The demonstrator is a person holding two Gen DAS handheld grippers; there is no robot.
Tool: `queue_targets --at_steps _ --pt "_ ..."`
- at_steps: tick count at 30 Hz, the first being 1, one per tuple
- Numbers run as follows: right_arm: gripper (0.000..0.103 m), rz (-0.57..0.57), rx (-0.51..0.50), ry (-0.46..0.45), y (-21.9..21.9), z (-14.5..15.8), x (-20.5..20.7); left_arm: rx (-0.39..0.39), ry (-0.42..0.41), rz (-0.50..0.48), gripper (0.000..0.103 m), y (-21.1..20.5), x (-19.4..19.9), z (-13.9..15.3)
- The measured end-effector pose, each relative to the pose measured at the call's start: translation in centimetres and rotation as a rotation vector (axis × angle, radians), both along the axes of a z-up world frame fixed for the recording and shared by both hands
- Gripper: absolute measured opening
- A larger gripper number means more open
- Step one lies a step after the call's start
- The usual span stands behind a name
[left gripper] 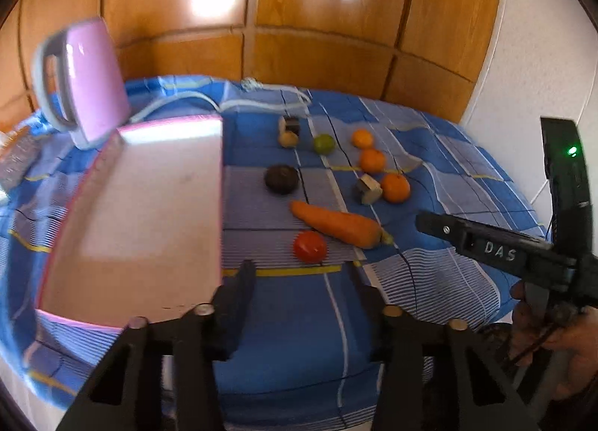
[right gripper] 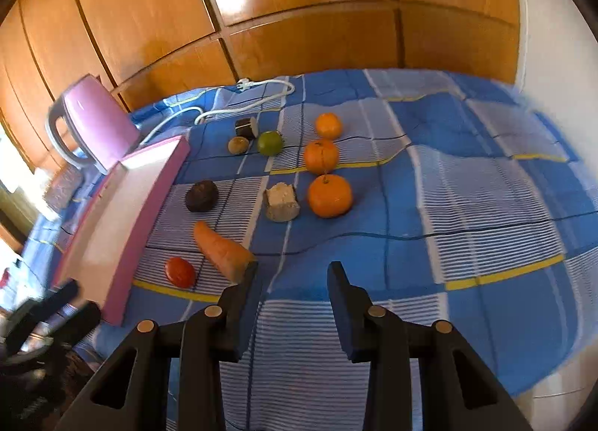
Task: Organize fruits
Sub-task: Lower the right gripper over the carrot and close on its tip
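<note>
Left wrist view: left gripper (left gripper: 302, 274) spread and empty, hovering above the blue checked cloth (left gripper: 299, 337) near the tomato (left gripper: 309, 247).
Right gripper (right gripper: 293, 268): spread too, holding nothing, its left finger just by the carrot (right gripper: 222, 251).
Fruits: three oranges (right gripper: 329, 195) in a loose line, a green lime (right gripper: 270, 143), a dark round fruit (right gripper: 202, 195) — all loose on the cloth.
Pink tray (left gripper: 142, 214): bare, left of the produce.
Progress: apparently nothing sorted yet — every piece is left to move.
</note>
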State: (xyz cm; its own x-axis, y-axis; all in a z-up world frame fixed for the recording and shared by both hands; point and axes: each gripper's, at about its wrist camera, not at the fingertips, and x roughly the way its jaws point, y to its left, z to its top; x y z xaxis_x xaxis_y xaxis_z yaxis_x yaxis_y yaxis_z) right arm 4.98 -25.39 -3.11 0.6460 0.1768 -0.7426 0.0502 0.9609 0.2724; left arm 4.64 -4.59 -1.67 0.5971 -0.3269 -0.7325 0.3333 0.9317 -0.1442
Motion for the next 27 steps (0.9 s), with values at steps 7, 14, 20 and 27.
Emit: queue_targets --at_steps 7,14,20,27 --pt "0.036 0.19 0.045 0.002 2.3 -0.3 2.5 0.011 0.082 -0.048 0.031 -1.5 1.4 -2.3" --pt "0.037 0.315 -0.114 0.061 4.7 -2.3 5.0 0.019 0.092 -0.083 0.031 -2.3 3.1 -3.1" --pt "0.032 0.24 -0.085 0.055 3.1 -2.8 4.9 0.016 0.102 -0.084 0.031 -3.2 4.5 -3.7" --pt "0.033 0.23 -0.067 0.058 3.1 -3.0 5.3 0.013 0.135 -0.063 0.027 -4.3 6.0 -5.1"
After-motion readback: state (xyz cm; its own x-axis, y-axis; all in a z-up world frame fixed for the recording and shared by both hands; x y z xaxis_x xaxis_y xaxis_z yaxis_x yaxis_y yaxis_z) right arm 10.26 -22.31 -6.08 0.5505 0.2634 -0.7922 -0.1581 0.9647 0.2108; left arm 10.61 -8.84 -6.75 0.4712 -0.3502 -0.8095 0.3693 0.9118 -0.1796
